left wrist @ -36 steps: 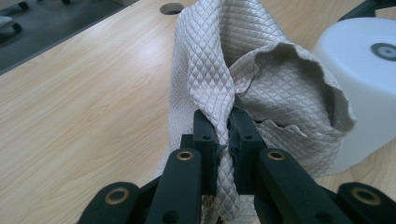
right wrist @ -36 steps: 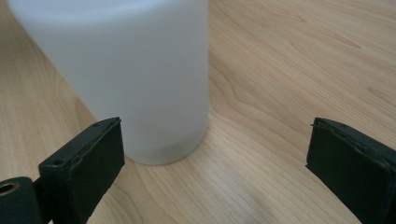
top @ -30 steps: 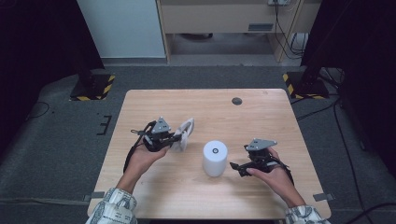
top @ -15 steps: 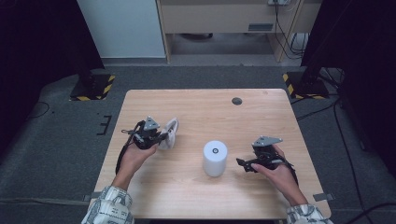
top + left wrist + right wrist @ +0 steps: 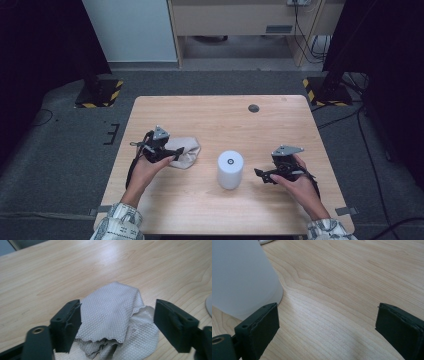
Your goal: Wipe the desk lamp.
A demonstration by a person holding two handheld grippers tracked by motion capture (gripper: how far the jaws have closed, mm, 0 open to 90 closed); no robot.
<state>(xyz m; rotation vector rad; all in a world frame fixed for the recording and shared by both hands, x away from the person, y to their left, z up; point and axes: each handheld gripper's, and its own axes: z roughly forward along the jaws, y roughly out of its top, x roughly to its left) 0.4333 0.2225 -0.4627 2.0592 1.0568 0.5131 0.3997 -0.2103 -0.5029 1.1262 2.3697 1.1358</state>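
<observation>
Two tongs up, one in each hand, both over the wood counter (image 5: 210, 115). Left tongs (image 5: 176, 152) sit at the counter's left side w/ jaws spread wide, pointing right. In the left gripper view the left tongs (image 5: 117, 322) have the one cloth (image 5: 117, 315) lying between the two black jaws; it touches the left-hand jaw, falls short of the other, so nothing pinched, it's lying loose on the wood. Cloth is pale grey, diamond-weave, scalloped edge, crumpled into a few folds. From the high view the cloth (image 5: 186, 150) lies just beside my left hand (image 5: 150, 167), spreading to the right of the tongs.

One white cylinder (image 5: 230, 169), upright, roughly mid-counter toward my side, between the two tongs and apart from the cloth. It has a small dark dot in the middle of its top.

Right tongs (image 5: 260, 174) are on the right, tips aimed left at the cylinder, near it but not touching. Right gripper view: right tongs (image 5: 327, 325) jaws wide apart, bare wood between them, holding nothing; the cylinder (image 5: 239, 277) stands ahead and off to the left, beyond the left-hand jaw.

One small dark round disc (image 5: 253, 108) sits near the counter's far edge, well apart from everything else.

Count: 2 tongs, 1 cloth, 1 cylinder, 1 disc.
</observation>
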